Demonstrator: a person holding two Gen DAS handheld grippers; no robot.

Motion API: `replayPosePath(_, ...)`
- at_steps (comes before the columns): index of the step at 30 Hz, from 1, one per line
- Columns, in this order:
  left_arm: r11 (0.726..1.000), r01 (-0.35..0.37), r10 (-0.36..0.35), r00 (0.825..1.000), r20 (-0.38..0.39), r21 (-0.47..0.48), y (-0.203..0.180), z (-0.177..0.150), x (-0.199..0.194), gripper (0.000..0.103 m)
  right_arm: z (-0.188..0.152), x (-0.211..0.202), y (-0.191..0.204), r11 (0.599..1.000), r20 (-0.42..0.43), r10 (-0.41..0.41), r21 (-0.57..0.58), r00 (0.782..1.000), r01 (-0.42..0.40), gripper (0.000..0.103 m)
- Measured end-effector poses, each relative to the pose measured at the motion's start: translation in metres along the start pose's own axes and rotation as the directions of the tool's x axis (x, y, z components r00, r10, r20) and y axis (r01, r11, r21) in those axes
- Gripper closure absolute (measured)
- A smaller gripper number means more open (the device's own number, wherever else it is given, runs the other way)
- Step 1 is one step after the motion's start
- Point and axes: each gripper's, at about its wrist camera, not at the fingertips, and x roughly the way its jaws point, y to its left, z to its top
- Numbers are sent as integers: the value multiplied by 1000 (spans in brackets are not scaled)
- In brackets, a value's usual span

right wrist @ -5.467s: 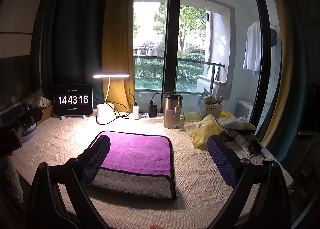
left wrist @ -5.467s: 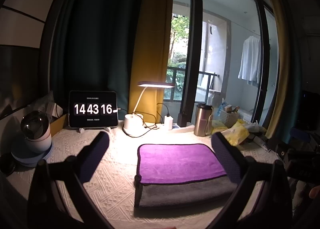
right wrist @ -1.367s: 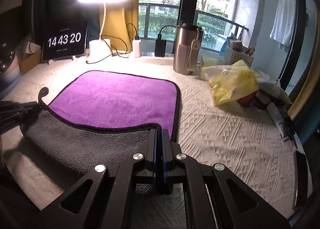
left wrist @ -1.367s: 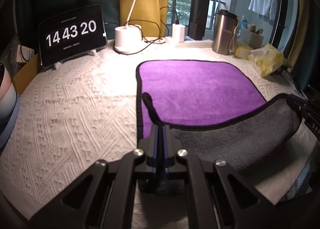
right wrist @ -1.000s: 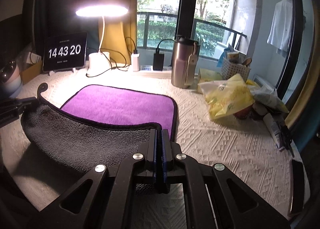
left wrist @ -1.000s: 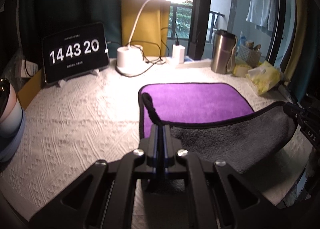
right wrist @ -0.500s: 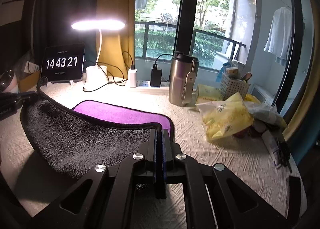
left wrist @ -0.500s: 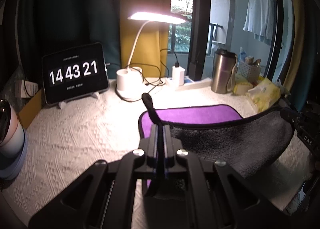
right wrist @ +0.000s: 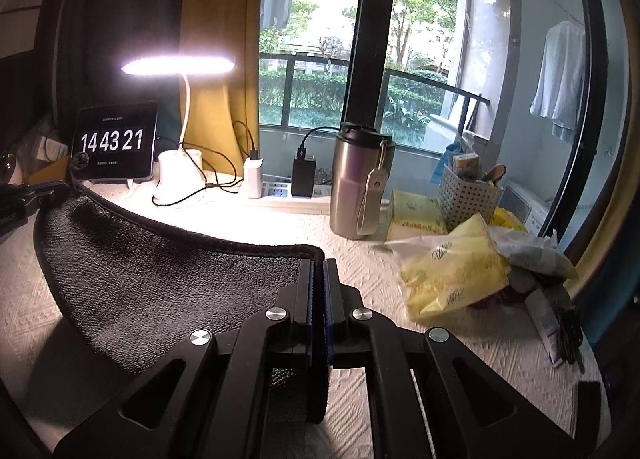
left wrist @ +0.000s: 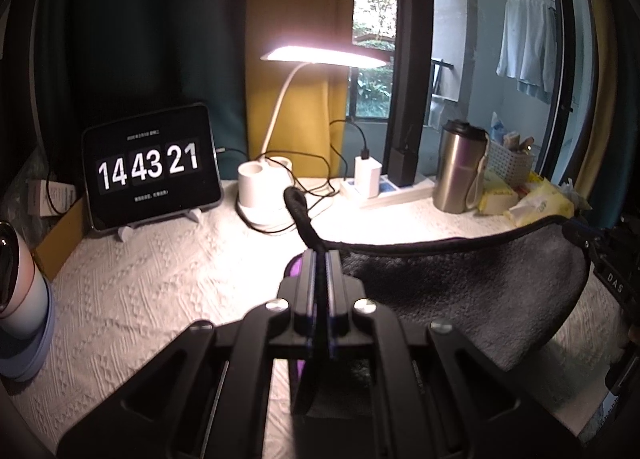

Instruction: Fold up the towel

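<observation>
Your left tongs point(left wrist: 319, 259) and right tongs point(right wrist: 317, 265) each pinch a towel point(right wrist: 168, 279) corner, lifting its edge toward the desk lamp point(right wrist: 178, 67) to fold.

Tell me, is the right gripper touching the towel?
Touching. The right wrist view shows the right gripper with jaws shut on the towel corner.

White textured table point(left wrist: 152, 283), tablet clock point(left wrist: 151, 171) on a stand at back left, lit desk lamp point(left wrist: 264, 195), power strip point(right wrist: 280, 195), steel tumbler point(right wrist: 362, 195), white basket point(right wrist: 468, 199), yellow bags point(right wrist: 452, 271) at right
</observation>
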Motion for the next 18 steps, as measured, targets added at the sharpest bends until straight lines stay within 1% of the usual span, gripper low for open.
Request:
replayPosePath(12,1000,-11,12,999,48,-4,3,21,19,98,20,26,-3,1000,24,-9,-20,1000,10,98)
replayPosePath(18,1000,-14,14,998,55,-3,5,29,33,98,29,40,-7,1000,32,-19,-22,999,19,98)
